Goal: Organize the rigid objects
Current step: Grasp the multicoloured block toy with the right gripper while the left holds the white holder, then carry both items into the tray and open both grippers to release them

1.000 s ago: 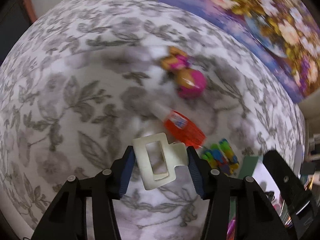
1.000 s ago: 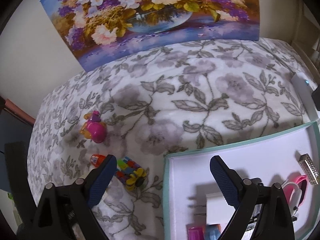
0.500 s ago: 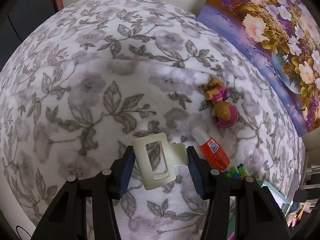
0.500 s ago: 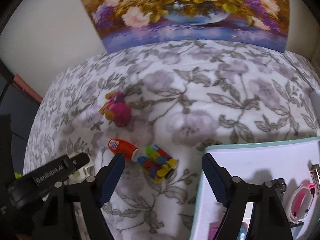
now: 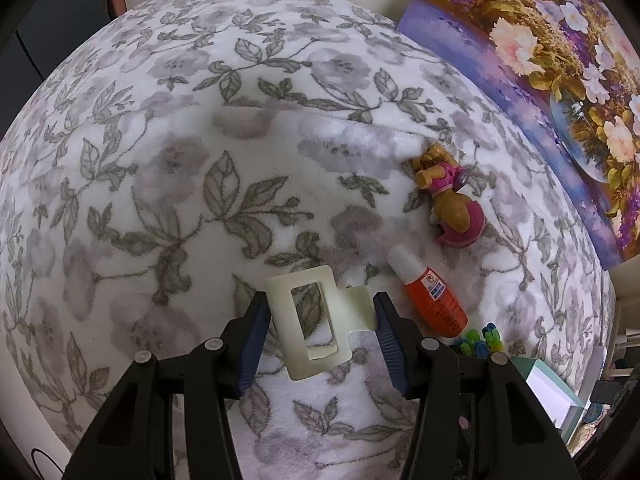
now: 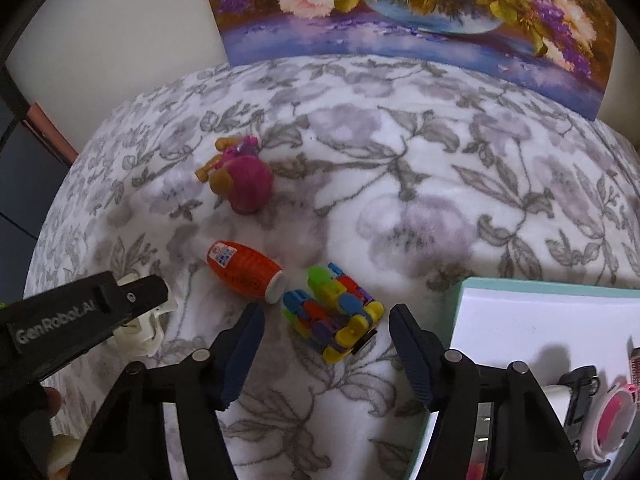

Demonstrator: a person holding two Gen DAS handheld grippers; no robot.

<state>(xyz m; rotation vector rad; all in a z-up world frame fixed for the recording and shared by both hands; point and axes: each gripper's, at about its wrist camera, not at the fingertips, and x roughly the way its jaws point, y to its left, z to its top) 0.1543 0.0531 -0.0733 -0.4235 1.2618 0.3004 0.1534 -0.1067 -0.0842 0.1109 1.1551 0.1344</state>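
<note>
My left gripper (image 5: 320,312) is shut on a cream hair claw clip (image 5: 312,320) and holds it above the floral blanket; the gripper also shows at the left of the right wrist view (image 6: 152,292). My right gripper (image 6: 324,332) is open and empty, with a multicoloured block toy (image 6: 336,316) between and just beyond its fingers. An orange bottle with a white cap (image 6: 244,268) (image 5: 432,296) lies to the left of the toy. A pink and tan toy figure (image 6: 240,180) (image 5: 452,208) lies farther back.
A teal-edged white tray (image 6: 500,312) at the right holds several small items, among them a pink and white round thing (image 6: 616,416). A flower painting (image 6: 400,8) leans on the wall behind the blanket (image 6: 400,160).
My right gripper has swung left from over the tray to the block toy. The left gripper, still holding the clip, has shifted left of the bottle and the figure.
</note>
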